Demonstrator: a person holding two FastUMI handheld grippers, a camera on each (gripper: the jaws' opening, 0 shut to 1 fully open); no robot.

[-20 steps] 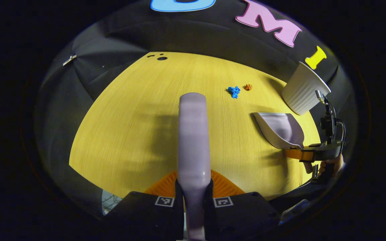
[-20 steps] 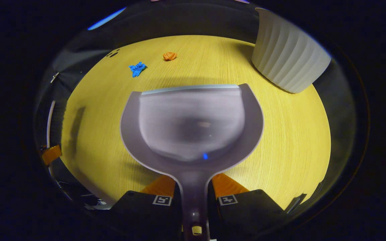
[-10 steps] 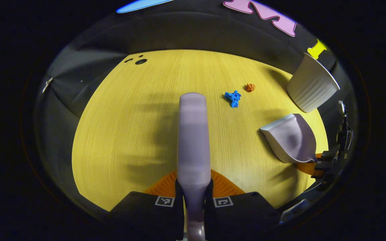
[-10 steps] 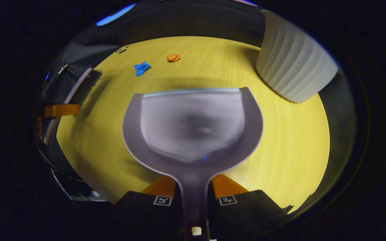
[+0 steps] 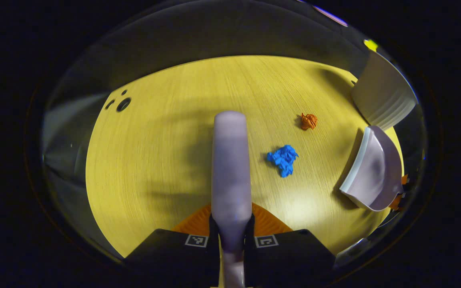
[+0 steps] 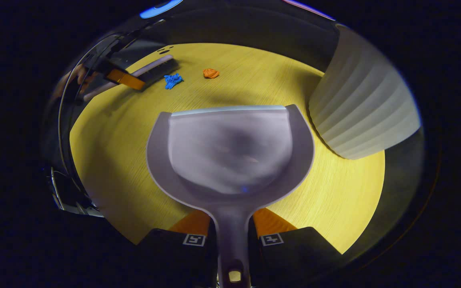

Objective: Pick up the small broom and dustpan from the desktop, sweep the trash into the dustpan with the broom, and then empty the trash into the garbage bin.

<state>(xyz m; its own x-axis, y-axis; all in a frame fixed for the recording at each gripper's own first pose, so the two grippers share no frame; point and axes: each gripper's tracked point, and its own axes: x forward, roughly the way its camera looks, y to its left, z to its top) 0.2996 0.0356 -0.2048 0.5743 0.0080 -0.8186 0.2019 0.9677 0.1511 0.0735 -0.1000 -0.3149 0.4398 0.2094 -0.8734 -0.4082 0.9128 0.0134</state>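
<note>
Left gripper view looked down the broom [image 5: 230, 168], whose pale back ran straight out from between the left gripper [image 5: 230, 236]; its fingers pinched the handle on both sides. The brush head hung above the counter [image 5: 154, 160], just beside the blue scrap [image 5: 283, 159], with the orange scrap [image 5: 308, 121] a little farther on. That placing made sense as a setup for a stroke: the trash lay between the broom and the dustpan [image 5: 374, 172], so a push toward the pan would likely carry both pieces in.

Right gripper view showed the dustpan [image 6: 230, 152] held by its handle, the right gripper [image 6: 232, 240] having its fingers pressed on either side of it. The pan's open lip faced the two scraps, which sat well apart from it, and its mouth looked empty. The ribbed white garbage bin [image 6: 362, 112] stood just beside the pan, handy for tipping later.

The left gripper pointed forward and slightly downward along the counter; the right one was held low with the pan roughly level. Whether the lip touched the counter could not be told. Sweeping had not yet begun.
</note>
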